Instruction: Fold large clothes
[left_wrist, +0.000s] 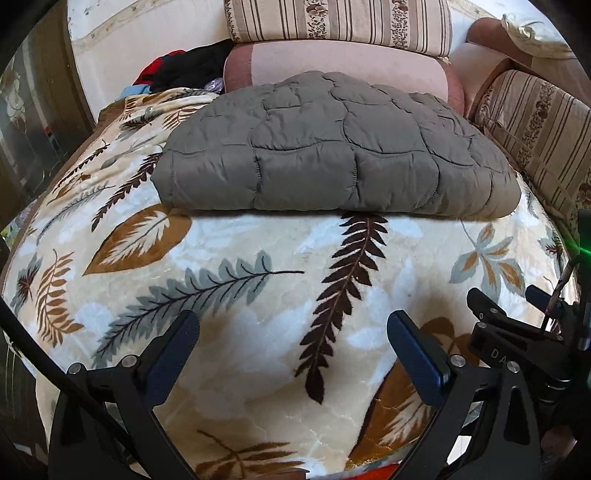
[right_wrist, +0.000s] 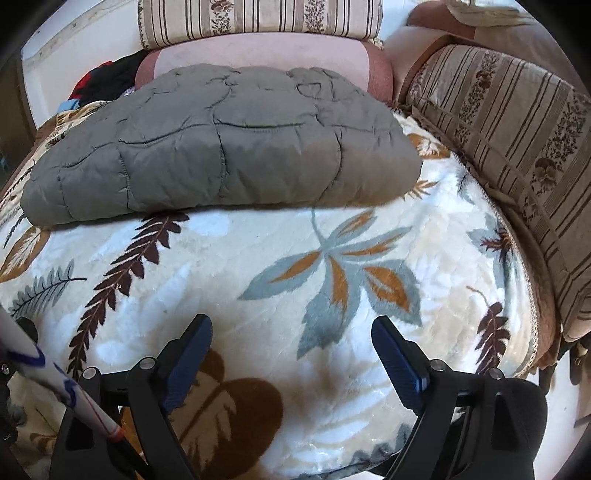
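A grey quilted jacket (left_wrist: 332, 147) lies folded into a thick flat bundle on a cream blanket with leaf patterns (left_wrist: 258, 288). In the right wrist view the same jacket (right_wrist: 221, 147) lies across the far half of the blanket (right_wrist: 295, 295). My left gripper (left_wrist: 293, 325) hovers open over bare blanket, well short of the jacket's near edge, nothing between its blue pads. My right gripper (right_wrist: 291, 328) is likewise open over the blanket with nothing between its pads, apart from the jacket. The right gripper's body (left_wrist: 517, 332) shows at the lower right of the left wrist view.
Striped floral cushions (left_wrist: 340, 22) and a pink cushion (left_wrist: 332, 62) sit behind the jacket. Another striped cushion (right_wrist: 509, 147) lines the right side. A pile of dark and red clothes (left_wrist: 184, 66) lies at the back left. A white rod with blue marks (right_wrist: 55, 380) crosses the lower left.
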